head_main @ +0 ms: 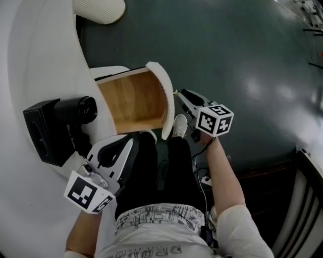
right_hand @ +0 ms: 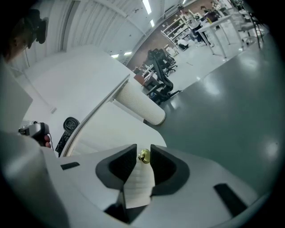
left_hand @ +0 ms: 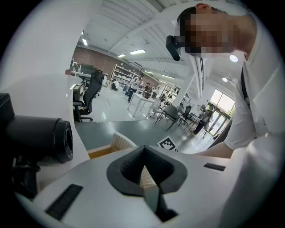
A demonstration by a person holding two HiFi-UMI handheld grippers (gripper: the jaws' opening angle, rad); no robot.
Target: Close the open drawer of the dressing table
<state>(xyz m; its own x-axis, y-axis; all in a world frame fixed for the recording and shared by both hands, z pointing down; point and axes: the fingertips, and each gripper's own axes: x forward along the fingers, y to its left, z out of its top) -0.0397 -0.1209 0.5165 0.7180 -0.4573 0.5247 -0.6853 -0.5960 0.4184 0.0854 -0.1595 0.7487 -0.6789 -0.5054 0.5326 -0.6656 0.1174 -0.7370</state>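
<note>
The dressing table point(head_main: 35, 60) is white, and its drawer point(head_main: 133, 101) stands pulled out, showing a bare wooden inside. The drawer's ribbed white front point(head_main: 165, 95) faces right. My right gripper point(head_main: 177, 93) points at that front from the right. In the right gripper view its jaws point(right_hand: 143, 149) stand open on either side of the small gold knob point(right_hand: 144, 156), with the ribbed front point(right_hand: 139, 182) behind it. I cannot see the pads pressing on the knob. My left gripper point(head_main: 139, 135) hovers shut and empty at the drawer's near corner, fingertips together point(left_hand: 143, 151).
A black hair dryer point(head_main: 75, 111) rests in a black stand on the tabletop, close to my left gripper's left side point(left_hand: 40, 138). A ribbed white cushion point(head_main: 98, 9) lies at the table's far end. The person's legs and a white shoe point(head_main: 179, 126) are below the drawer. Dark floor lies to the right.
</note>
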